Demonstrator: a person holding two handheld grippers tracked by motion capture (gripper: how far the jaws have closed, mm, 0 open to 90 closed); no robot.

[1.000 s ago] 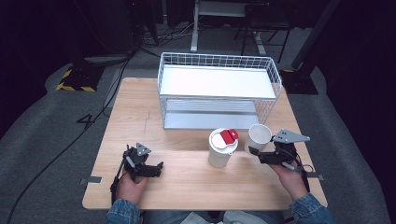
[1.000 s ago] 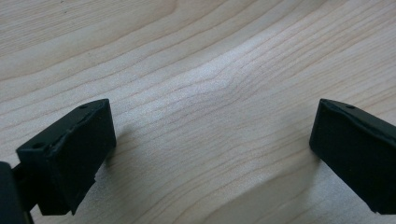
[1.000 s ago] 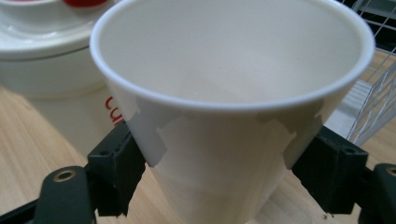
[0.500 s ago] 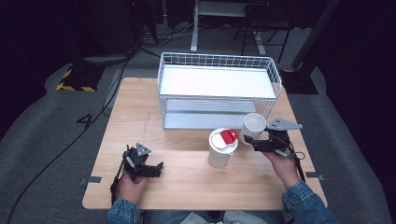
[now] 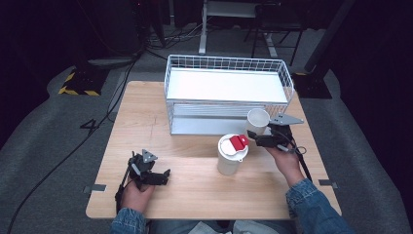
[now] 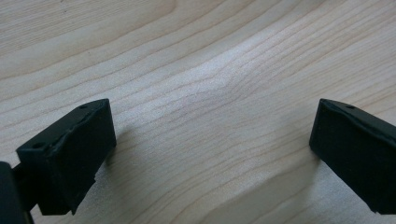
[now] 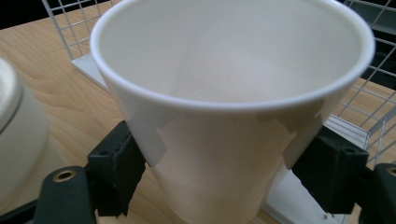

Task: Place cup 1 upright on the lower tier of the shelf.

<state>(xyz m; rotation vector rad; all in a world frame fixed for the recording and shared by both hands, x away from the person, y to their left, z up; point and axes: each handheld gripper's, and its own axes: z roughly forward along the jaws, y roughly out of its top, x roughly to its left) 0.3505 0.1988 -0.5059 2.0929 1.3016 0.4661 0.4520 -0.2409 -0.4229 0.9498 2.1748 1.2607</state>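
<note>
A white paper cup (image 5: 257, 120) is held upright above the table, just in front of the white wire basket (image 5: 195, 105). My right gripper (image 5: 254, 134) is shut on the white cup (image 7: 224, 116), one jaw on each side of its wall. To its left stands a white tumbler (image 5: 230, 155) with a red-and-white lid; the tumbler (image 7: 18, 135) shows at the left edge of the right gripper view. My left gripper (image 5: 163, 176) rests low at the table's front left, open, with bare wood (image 6: 210, 116) between its jaws.
The wire basket holds a white tray shelf (image 5: 224, 85) and stands at the back of the wooden table (image 5: 146, 122). Dark floor with cables and chair legs surrounds the table.
My right gripper has carried the white cup up and back toward the basket's front right. The left gripper has stayed put.
</note>
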